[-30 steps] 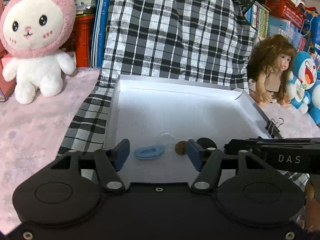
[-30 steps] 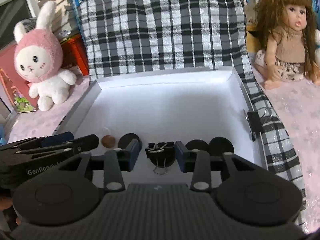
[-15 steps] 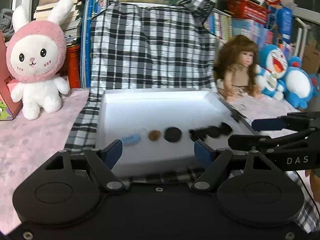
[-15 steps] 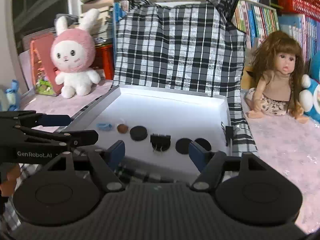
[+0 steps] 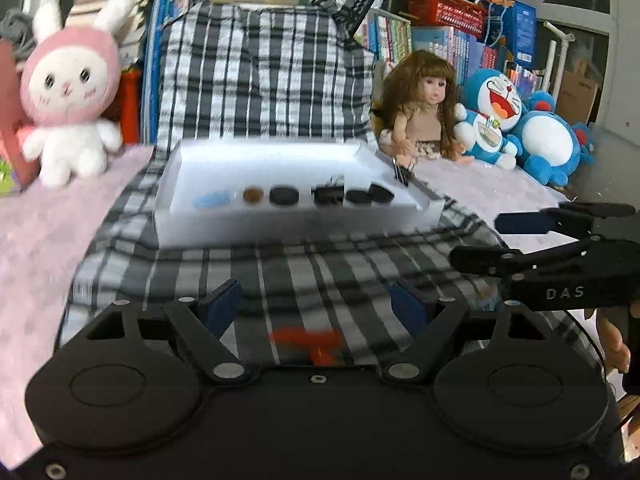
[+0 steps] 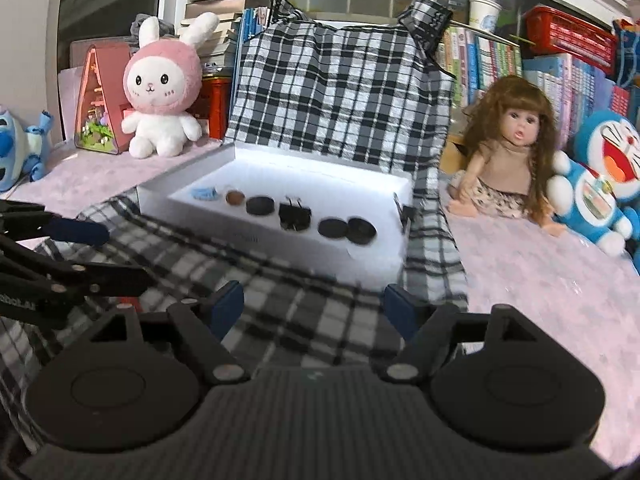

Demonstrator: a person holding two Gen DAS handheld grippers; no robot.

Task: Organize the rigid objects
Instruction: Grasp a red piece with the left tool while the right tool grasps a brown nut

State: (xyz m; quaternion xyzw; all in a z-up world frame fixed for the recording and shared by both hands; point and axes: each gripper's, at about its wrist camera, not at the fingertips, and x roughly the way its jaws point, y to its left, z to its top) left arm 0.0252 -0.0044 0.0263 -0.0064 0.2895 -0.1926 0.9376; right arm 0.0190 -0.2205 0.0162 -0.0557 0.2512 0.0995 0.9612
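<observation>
Both tongs (image 5: 316, 308) (image 6: 312, 308) gaping, short of tray (image 6: 280, 240) edge

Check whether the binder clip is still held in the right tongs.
No, the right tongs are open and empty over the plaid cloth, while the binder clip lies in the white box.

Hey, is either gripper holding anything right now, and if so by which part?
Nothing is held. The left gripper and the right gripper are both open and empty above the checked cloth, short of the white box.
</observation>
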